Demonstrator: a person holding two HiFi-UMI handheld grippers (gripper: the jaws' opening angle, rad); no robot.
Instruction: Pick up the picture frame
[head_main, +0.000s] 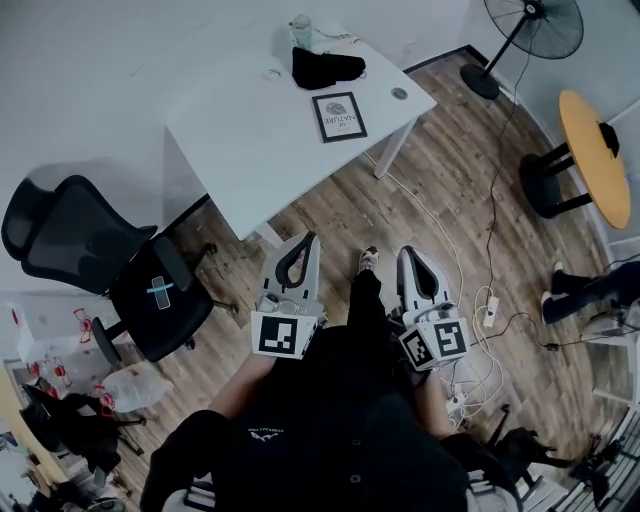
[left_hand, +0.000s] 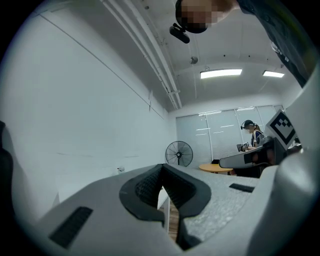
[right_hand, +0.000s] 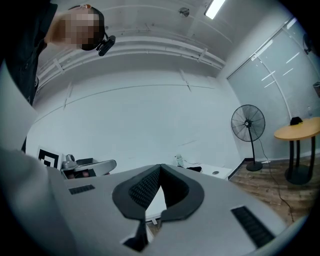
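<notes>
Evidently, left hand-held gripper (head_main: 303, 243) and right hand-held gripper (head_main: 409, 256) are hanging closed, empty; one needs spreading before reaching the picture frame (head_main: 339, 116).

Ahead of the left tongs (head_main: 306, 240) we see 1 white table (head_main: 240, 130), with a black cloth (head_main: 325, 67) and a clear bottle (head_main: 301, 30) at its far end. Left of those tongs stands 1 black office chair (head_main: 100, 260). Far ahead and to the right of the right tongs (head_main: 408, 252) stand 1 pedestal fan (head_main: 535, 25) and 1 round yellow table (head_main: 595, 150). Near their right side, 1 white power strip (head_main: 491, 305) lies on the wooden floor (head_main: 450, 170).
</notes>
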